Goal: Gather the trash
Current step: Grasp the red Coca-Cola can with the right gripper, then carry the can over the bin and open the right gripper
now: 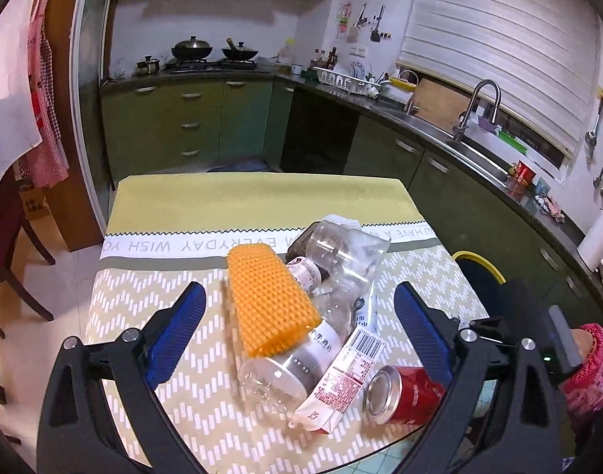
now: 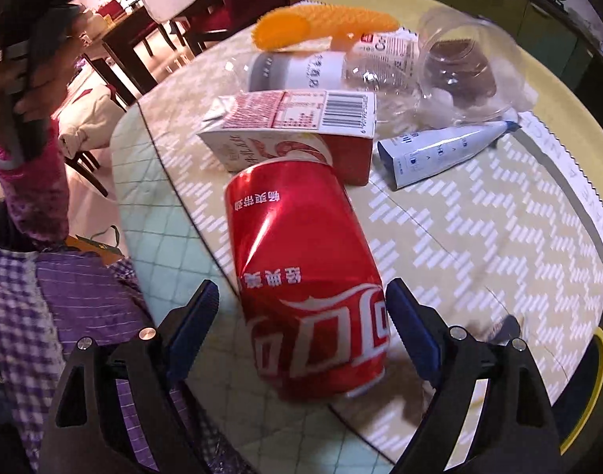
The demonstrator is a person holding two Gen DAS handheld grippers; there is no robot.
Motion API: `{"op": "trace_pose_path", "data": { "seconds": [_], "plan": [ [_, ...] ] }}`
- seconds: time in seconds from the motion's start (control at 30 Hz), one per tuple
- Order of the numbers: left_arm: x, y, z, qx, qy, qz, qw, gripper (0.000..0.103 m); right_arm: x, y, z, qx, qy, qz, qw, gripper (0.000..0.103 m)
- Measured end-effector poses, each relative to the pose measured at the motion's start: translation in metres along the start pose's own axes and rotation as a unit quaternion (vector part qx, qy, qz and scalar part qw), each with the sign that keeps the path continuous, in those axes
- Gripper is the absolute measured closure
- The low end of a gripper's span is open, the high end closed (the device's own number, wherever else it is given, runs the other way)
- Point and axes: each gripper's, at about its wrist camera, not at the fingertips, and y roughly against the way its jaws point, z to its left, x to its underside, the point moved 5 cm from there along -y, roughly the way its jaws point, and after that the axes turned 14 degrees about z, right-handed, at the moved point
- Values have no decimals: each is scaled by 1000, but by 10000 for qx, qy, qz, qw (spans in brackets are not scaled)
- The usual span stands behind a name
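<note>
Trash lies heaped on the table [image 1: 190, 205]; the dented red can [image 2: 309, 276] lies on its side at the near edge. The right gripper [image 2: 301, 316] straddles it, released and not pressing, the can's length running away along the fingers. The left gripper [image 1: 297, 316], also released and empty, faces the orange brush [image 1: 269, 300] farther off.

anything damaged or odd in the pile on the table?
Yes. The red can lying on its side near the table edge is dented: its wall is creased and caved in around the middle. The milk carton behind it lies on its side too, and the clear bottle is tipped over. No spill is visible.
</note>
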Motion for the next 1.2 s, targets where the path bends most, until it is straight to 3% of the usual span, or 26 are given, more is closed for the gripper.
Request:
{"op": "trace_pose_path", "data": {
  "seconds": [0.27, 0.4, 0.47, 0.77, 0.97, 1.07, 1.13, 1.2],
  "plan": [
    [3, -3, -6, 51, -48, 35, 10000, 12, -23, -23, -2, -42, 74, 157, 9998, 18],
    [3, -3, -10, 55, -89, 60, 9999, 12, -29, -31, 4, -93, 174, 276, 9994, 27],
    [3, -3, -11, 50, -98, 66, 9999, 12, -29, -30, 9, -90, 140, 193, 9997, 33],
    [3, -2, -12, 57, -98, 54, 9999, 11, -13, -22, 7, -147, -77, 13, 9999, 33],
    [3, 1, -17, 92, -195, 31, 9998, 12, 10, 10, -1, -269, -392, -432, 9979, 33],
    [3, 4, -22, 143, -289, 0, 9995, 11, 34, 46, -34, -155, -1040, -875, 9906, 33],
    [4, 5, -27, 237, -382, -11, 9990, 11, 59, 68, -72, 49, -1724, -1112, 9787, 33],
    [6, 5, -35, 388, -523, 7, 9979, 11, 92, 84, -123, 248, -2662, -1266, 9552, 33]
  ]
}}
